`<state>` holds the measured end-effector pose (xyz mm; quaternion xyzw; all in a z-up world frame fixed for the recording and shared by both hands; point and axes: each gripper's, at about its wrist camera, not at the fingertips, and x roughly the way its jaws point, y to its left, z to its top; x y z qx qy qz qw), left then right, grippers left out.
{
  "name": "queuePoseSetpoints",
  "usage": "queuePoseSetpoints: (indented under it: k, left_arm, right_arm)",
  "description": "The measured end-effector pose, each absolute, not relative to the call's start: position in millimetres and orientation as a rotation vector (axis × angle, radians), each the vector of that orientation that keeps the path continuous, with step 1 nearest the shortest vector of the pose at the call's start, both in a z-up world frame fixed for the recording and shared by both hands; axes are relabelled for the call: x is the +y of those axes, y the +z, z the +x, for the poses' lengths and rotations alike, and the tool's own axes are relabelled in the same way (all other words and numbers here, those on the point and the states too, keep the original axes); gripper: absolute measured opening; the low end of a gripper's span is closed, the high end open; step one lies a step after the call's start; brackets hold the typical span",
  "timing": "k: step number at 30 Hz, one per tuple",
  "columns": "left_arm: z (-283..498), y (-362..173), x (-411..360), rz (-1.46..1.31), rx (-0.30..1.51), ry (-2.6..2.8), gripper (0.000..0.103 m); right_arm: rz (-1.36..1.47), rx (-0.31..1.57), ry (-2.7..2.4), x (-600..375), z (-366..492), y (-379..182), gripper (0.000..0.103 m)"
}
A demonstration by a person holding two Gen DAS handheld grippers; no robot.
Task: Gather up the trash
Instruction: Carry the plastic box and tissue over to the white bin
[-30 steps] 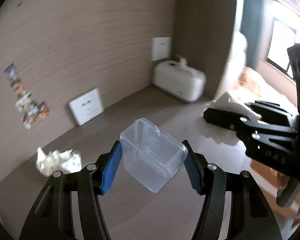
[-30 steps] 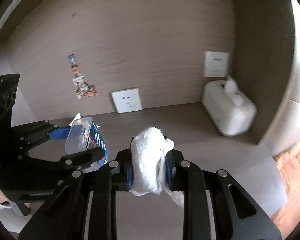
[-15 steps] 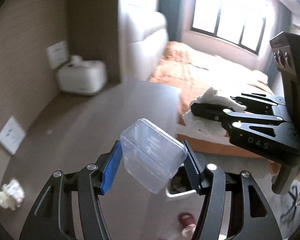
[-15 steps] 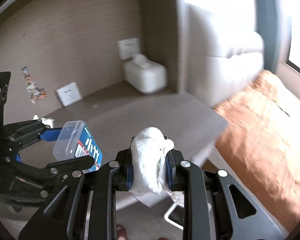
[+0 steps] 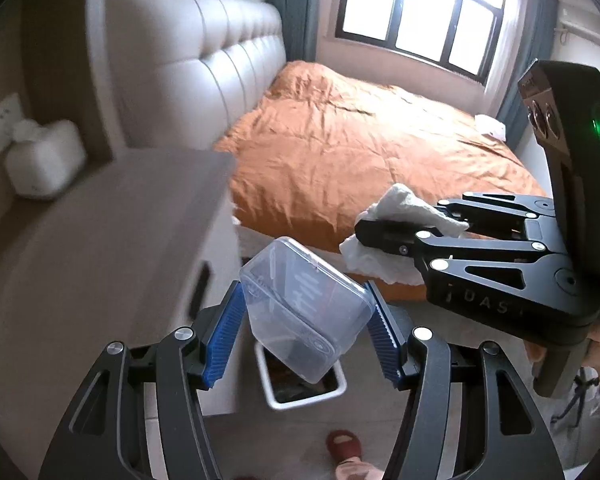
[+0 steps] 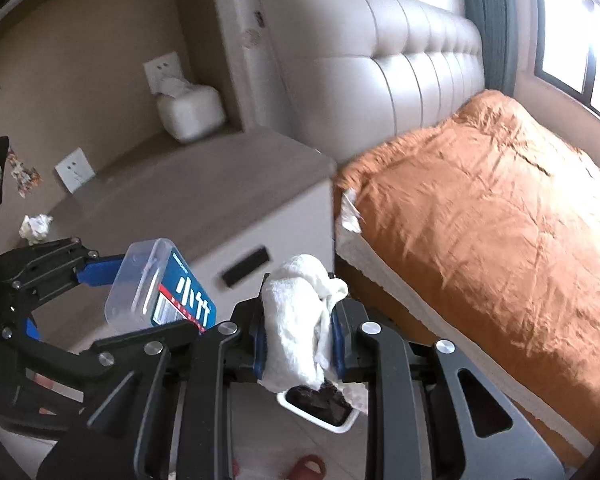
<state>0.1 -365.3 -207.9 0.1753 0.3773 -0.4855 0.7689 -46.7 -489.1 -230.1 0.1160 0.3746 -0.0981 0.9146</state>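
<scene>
Tissue, white and crumpled, sits clamped in the right gripper; the left gripper pinches a clear plastic box, blue-labelled, tilted, both above a white trash bin.

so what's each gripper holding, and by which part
Left gripper: clear plastic box, jaws on two opposite side walls. Right gripper: crumpled white tissue wad, pinched across its middle.

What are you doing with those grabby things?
A person is collecting trash with two tools. The left hand-held gripper holds a clear plastic box, and the right hand-held gripper pinches a crumpled white tissue. Both hang above a white bin on the floor beside the bed. Another tissue wad waits on the counter.
</scene>
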Motion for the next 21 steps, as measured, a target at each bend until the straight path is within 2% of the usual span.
queuePoseSetpoints:
  k: [5, 21]
  left_arm:
    - [-4, -264, -397, 0.415, 0.849, -1.081, 0.059]
    - [18, -494, -438, 0.511, 1.028, -1.066, 0.059]
  right_arm:
    - [0.268, 0.824, -0.184, -516, -47, -278, 0.026]
    - [0.35, 0.977, -0.105, -546, -17, -470, 0.026]
